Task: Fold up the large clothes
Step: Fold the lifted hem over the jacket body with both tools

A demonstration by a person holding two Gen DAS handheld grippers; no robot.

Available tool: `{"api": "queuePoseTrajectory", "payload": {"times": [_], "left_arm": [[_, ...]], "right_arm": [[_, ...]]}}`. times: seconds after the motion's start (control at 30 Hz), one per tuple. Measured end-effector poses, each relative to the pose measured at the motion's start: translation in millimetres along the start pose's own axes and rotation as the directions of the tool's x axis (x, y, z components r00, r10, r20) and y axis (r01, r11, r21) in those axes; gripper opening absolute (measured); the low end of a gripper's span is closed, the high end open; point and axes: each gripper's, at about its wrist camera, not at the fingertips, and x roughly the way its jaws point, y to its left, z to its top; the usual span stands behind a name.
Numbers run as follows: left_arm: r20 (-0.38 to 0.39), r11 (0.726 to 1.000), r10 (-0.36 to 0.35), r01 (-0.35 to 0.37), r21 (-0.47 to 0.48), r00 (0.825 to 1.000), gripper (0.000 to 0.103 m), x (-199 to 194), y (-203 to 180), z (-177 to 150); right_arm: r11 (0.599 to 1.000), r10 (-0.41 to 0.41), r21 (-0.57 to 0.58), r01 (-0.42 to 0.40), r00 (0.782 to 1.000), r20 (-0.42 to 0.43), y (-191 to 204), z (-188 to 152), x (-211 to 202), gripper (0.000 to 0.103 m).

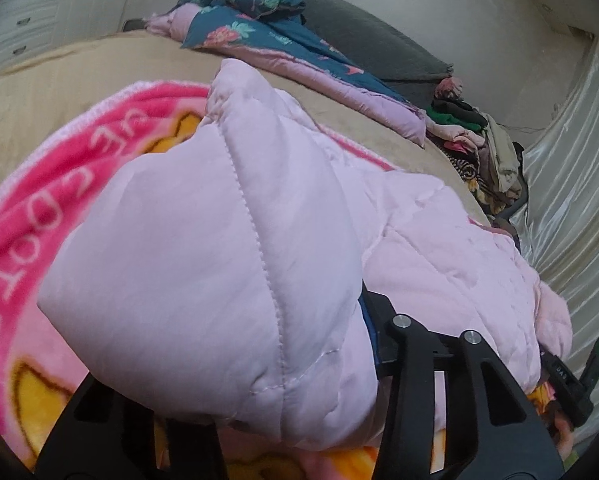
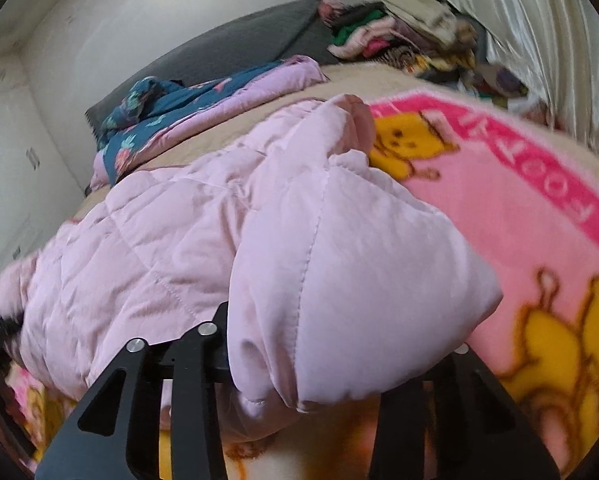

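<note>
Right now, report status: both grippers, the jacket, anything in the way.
Left gripper shut on pink quilted jacket. Right gripper shut on it too. Jacket bunched over cartoon blanket. Nothing on top of it.

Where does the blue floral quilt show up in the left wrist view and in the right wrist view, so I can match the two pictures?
Left wrist: the blue floral quilt lies top centre, beyond the pink jacket, in front of the grey headboard.
Right wrist: the quilt lies upper left, again beyond the jacket.
Shared landmark: the grey headboard right behind the quilt.
</note>
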Motion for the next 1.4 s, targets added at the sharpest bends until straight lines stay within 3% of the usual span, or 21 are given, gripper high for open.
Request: {"api": "queuePoseTrajectory", "payload": {"times": [0.4,0.87,1.4], "left_arm": [[0.029,0.997,0.009,-0.011,0.076,1.0,0.035,-56,-12,-6],[0.014,0.995,0.02,-0.021,0.097,1.0,0.035,-108,-15,-39],[0.003,0.992,0.032,-0.033,0.124,0.999,0.035,-136,-4,-73]], "right_arm": [[0.982,0.057,-0.186,-0.041,0.995,0.077,28,2,-78,0.03],[0.979,0.076,-0.196,-0.063,0.995,0.065,20,-39,-148,0.03],[0.978,0.065,-0.2,-0.054,0.997,0.044,18,-74,-178,0.03]]}}
